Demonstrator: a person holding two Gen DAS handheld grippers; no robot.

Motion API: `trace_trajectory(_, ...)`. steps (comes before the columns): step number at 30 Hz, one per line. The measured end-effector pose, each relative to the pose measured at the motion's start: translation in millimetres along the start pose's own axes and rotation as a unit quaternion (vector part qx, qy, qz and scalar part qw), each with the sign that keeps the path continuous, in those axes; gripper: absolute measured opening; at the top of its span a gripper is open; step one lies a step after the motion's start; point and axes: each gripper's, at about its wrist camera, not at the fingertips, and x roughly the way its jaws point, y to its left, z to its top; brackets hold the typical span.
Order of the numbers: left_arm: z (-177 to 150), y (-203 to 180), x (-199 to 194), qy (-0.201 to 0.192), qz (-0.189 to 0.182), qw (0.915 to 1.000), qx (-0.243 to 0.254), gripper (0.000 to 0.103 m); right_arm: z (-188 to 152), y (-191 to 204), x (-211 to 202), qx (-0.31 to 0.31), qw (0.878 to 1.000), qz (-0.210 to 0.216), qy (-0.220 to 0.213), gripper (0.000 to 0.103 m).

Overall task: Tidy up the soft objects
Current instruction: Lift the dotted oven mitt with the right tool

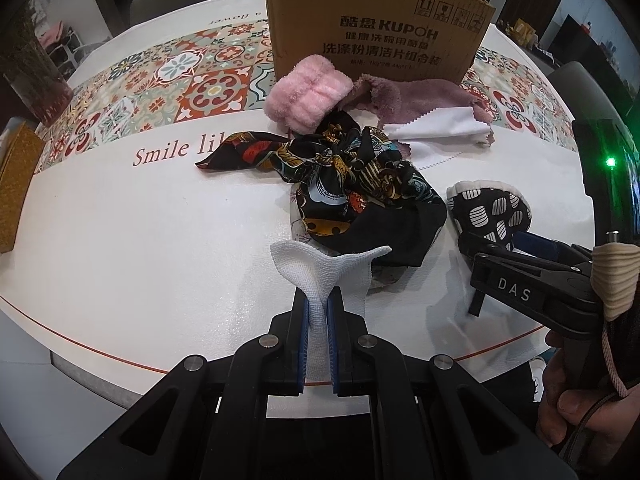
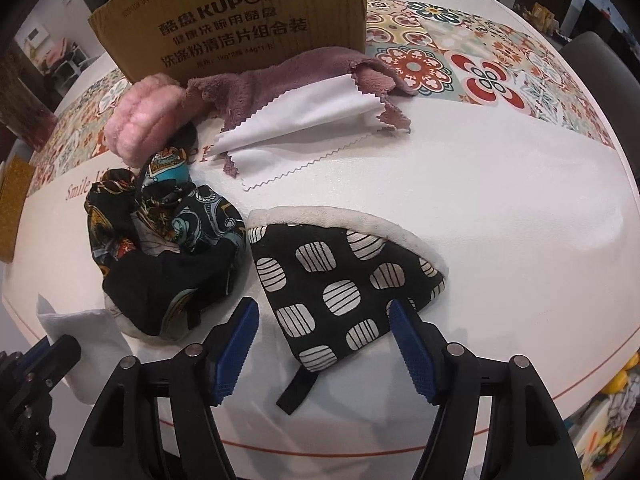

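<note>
1. Right wrist view: right tongs (image 2: pixel 324 344), released, straddle the potholder (image 2: pixel 340 284), lower centre on the bench (image 2: pixel 500 200); it looks light and floppy, so pinch its near corner.
2. Left tongs (image 1: pixel 319 320) are clenched on white gauze (image 1: pixel 320 276).

Brown cardboard box (image 1: pixel 376 20), black print. Against its front: pink fluffy towel (image 1: pixel 306 98), mauve cloth (image 2: pixel 280 80), white pinked cloth (image 2: pixel 308 114). Nearer: black multicoloured printed scarf (image 1: pixel 360 192); black pot holder (image 2: pixel 340 288), white striped ovals, cream trim.
</note>
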Motion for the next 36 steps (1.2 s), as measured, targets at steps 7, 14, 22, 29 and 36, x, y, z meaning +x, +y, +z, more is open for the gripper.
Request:
trace_trajectory(7,1,0,5,0.008,0.001,1.0000,0.002,0.010,2,2,3,-0.011,1.000,-0.022,-0.012,0.067)
trace_trajectory(14,1,-2,2,0.003,0.001,1.0000,0.004,0.010,3,1,-4,-0.012,1.000,-0.003,-0.029,0.041)
trace_trajectory(22,-1,-2,-9,-0.013,0.001,0.9999,0.004,0.010,1,3,-20,-0.015,0.998,0.016,-0.053,0.020)
trace_trajectory(29,-2,-3,-21,-0.031,0.000,0.9995,0.005,0.010,0,5,-36,-0.014,0.997,0.028,-0.076,0.017)
trace_trajectory(36,-2,-2,-32,-0.049,0.003,0.9988,0.003,0.010,-1,6,-50,-0.017,0.995,0.034,-0.091,0.017)
